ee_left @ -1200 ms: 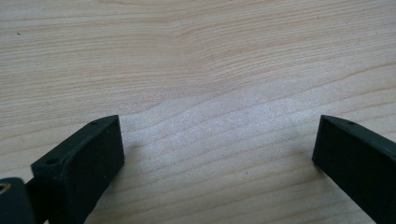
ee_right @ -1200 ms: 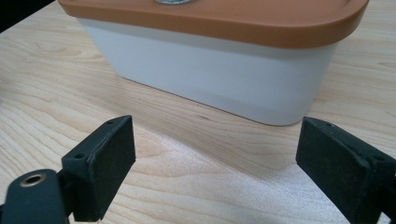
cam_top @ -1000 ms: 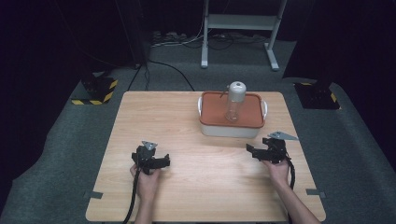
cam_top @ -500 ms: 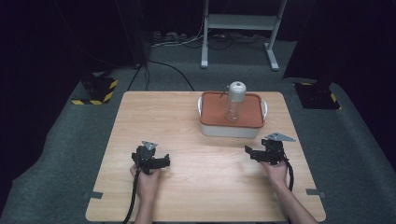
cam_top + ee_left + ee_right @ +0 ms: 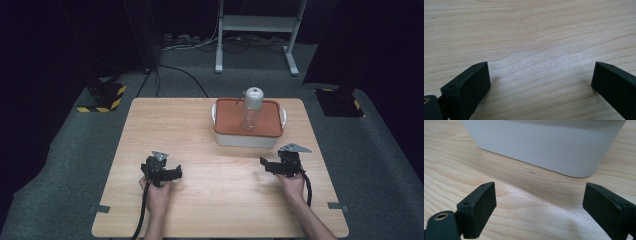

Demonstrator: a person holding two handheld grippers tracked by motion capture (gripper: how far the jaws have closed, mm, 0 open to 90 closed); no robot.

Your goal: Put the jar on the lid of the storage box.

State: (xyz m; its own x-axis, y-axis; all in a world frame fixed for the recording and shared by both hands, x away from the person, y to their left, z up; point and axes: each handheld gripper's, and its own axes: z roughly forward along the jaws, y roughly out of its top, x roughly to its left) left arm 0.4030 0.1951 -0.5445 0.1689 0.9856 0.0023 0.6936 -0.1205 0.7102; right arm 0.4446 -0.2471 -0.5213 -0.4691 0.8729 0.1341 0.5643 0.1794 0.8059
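A person's left gripper (image 5: 161, 171) and right gripper (image 5: 283, 165) rest on the wooden table (image 5: 190, 130), jaws wide and empty, while a clear bottle (image 5: 250, 108) stands upright on the orange-lidded white container (image 5: 247, 125) at the right gripper's eleven o'clock.

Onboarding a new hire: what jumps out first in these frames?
A clear bottle with a pale cap stands upright on the orange lid of a white container at the far right of the wooden table. Nearer, the left claw and right claw rest low over bare wood, both open and empty.
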